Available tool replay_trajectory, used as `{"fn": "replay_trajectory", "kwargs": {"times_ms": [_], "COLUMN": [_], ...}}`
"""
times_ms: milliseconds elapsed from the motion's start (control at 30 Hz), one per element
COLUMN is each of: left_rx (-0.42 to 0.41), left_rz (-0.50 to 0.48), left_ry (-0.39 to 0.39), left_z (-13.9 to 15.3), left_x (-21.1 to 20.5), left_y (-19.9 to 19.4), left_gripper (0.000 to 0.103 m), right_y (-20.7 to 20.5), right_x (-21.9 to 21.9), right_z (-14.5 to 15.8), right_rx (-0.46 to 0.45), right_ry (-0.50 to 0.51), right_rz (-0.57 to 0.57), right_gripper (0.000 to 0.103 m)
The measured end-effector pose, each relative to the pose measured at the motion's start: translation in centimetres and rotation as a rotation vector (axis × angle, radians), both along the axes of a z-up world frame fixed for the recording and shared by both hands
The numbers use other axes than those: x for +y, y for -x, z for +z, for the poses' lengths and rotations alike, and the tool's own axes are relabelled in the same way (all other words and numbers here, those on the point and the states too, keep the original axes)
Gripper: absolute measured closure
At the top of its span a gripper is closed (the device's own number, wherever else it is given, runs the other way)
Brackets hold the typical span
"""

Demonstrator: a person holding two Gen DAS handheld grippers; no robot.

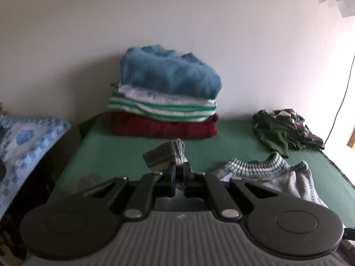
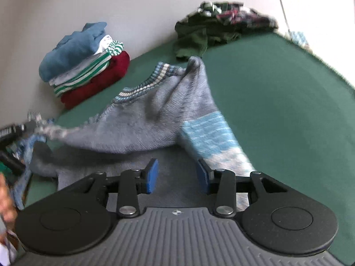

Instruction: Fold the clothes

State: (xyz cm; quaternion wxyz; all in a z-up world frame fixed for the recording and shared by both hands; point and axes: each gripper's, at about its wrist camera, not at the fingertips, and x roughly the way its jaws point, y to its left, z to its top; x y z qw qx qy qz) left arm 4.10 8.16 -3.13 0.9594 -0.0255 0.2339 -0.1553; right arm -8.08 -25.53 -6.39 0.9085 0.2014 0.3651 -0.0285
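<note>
pinching sweater (image 1: 277, 177) hem — left gripper (image 1: 178, 173), open green table (image 2: 277, 110)

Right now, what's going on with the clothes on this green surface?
A person is folding clothes with two handheld grippers. The left gripper is shut on the striped cuff of a grey-blue sweater and holds it raised. The right gripper is open above the sweater's body, holding nothing. The sweater lies unfolded on the green surface. A folded stack sits by the wall, and a crumpled dark green pile lies unfolded.
</note>
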Motion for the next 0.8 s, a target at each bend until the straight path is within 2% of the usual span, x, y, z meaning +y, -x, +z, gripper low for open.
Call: {"fn": "replay_trajectory", "kwargs": {"times_ms": [100, 233, 367, 400, 433, 500, 600, 800], "left_rx": [-0.026, -0.012, -0.006, -0.009, -0.007, 0.002, 0.006, 0.012], "left_rz": [-0.019, -0.020, -0.018, -0.020, -0.021, -0.021, -0.013, 0.005], "left_ry": [-0.016, -0.020, -0.012, -0.019, -0.022, -0.020, -0.023, -0.031], "left_z": [0.7, 0.8, 1.2, 1.3, 1.5, 2.0, 2.5, 3.6], "left_x": [-0.4, -1.1, -1.4, -1.6, -1.7, -1.8, -1.8, -1.7], "left_y": [0.1, 0.0, -0.2, -0.3, -0.5, -0.9, -1.5, -2.7], "left_gripper": [0.101, 0.101, 0.101, 0.101, 0.101, 0.101, 0.101, 0.101], "right_y": [2.7, 8.3, 12.1, 12.7, 12.8, 13.2, 13.5, 13.1], "right_x": [-0.1, 0.2, 0.3, 0.4, 0.4, 0.3, 0.8, 2.1], "right_z": [1.4, 2.1, 0.4, -0.1, -0.5, -0.7, 0.4, 1.0], "right_rx": [0.008, 0.085, 0.178, 0.194, 0.203, 0.191, 0.119, 0.105], "right_ry": [0.120, 0.314, 0.368, 0.393, 0.387, 0.361, 0.354, 0.337], "right_rz": [0.065, 0.129, 0.109, 0.091, 0.075, 0.050, 0.058, 0.120], "right_gripper": [0.061, 0.061, 0.064, 0.070, 0.084, 0.090, 0.091, 0.091]}}
